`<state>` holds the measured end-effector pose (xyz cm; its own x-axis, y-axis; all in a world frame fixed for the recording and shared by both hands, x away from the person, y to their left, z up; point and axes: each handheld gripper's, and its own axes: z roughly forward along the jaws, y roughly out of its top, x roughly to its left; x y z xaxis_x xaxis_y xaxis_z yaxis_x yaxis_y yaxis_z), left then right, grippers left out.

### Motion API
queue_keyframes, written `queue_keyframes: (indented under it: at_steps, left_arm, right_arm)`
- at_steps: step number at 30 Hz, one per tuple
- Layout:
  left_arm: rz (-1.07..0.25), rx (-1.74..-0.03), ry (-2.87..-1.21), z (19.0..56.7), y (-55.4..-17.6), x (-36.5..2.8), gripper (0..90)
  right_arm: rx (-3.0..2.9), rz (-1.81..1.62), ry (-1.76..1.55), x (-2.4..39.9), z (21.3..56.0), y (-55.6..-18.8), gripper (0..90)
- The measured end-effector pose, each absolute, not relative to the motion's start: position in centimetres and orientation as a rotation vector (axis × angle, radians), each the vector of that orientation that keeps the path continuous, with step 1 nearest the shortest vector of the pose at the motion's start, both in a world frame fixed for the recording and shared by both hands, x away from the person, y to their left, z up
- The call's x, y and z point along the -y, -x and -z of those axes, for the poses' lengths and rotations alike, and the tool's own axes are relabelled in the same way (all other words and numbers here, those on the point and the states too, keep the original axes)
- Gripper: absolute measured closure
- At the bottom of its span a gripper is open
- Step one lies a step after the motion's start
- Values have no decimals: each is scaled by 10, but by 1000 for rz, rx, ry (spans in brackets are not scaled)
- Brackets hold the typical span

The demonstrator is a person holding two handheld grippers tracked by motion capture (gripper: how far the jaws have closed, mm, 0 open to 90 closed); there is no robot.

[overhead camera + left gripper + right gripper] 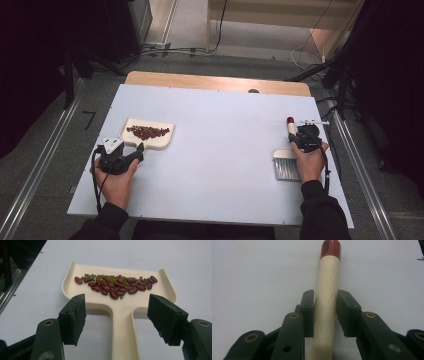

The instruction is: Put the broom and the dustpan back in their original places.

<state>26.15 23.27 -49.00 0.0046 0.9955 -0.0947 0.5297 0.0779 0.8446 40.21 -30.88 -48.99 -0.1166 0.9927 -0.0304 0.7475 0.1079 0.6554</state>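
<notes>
A cream dustpan (159, 144) lies on the left of the white table, holding a pile of red and small green beans (147, 132). In the left gripper view the beans (117, 286) spread across the dustpan (67, 283), and its handle runs back between my jaws. My left gripper (139, 152) (117, 312) is open, with its pads standing clear on both sides of the handle. On the right lies a hand brush (286, 169) with a cream handle (328, 277) and a red tip. My right gripper (295, 137) (325, 302) is shut on that handle.
The white table top (225, 150) lies between the two hands, and its right edge is close to the brush. A small thin pale object (312, 121) lies just beyond the right gripper. Metal rails run along the floor on both sides, and cables lie behind the table.
</notes>
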Motion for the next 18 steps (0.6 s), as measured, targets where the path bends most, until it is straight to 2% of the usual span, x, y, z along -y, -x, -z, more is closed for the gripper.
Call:
queue_keyframes:
  at_steps: [3,5,8,12,18]
  left_arm:
    - [-799,-1627,-1542,490,-262,-233,326]
    - [-801,-1626,-1544,490,-262,-234,322]
    - [-801,-1632,-1537,490,-262,-236,313]
    - [-792,-1635,-1527,491,-263,-238,299]
    - [-779,-1627,-1538,491,-265,-240,268]
  right_arm:
    - [-1919,-700,-1695,310,490,-402,643]
    - [-1909,-742,-1692,311,489,-400,550]
    - [-1888,-808,-1671,314,483,-395,496]
    - [-1863,-899,-1646,317,475,-387,360]
    - [-1842,-946,-1589,316,467,-374,287]
